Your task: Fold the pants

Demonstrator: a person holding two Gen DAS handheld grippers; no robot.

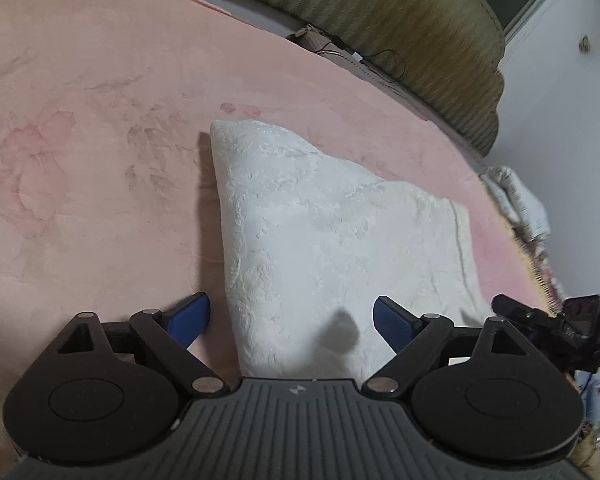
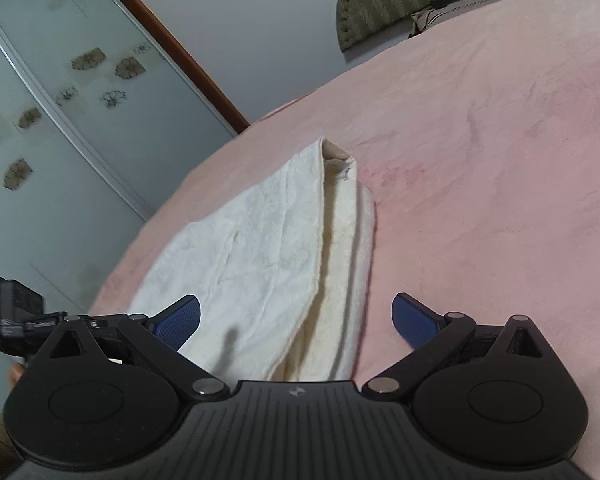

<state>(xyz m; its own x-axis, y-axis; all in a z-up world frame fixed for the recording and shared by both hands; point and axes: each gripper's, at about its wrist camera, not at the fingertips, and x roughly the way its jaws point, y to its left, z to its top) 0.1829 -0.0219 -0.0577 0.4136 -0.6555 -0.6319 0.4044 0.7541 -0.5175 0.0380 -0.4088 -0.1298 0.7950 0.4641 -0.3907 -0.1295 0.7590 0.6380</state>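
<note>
The white fleece pants (image 1: 320, 232) lie folded into a thick stacked bundle on the pink bed cover (image 1: 100, 140). My left gripper (image 1: 292, 320) is open, its blue pads wide apart, hovering over the bundle's near left edge. In the right wrist view the pants (image 2: 268, 264) show layered folded edges running away from me. My right gripper (image 2: 296, 320) is open and empty above the bundle's near end. Neither gripper holds cloth.
A green padded headboard (image 1: 400, 32) stands at the far side, with a cable and small items at its foot. A sliding wardrobe door (image 2: 60, 120) lies left of the bed. The other gripper's body (image 1: 572, 328) shows at the right edge. Clutter lies beyond the bed's right edge.
</note>
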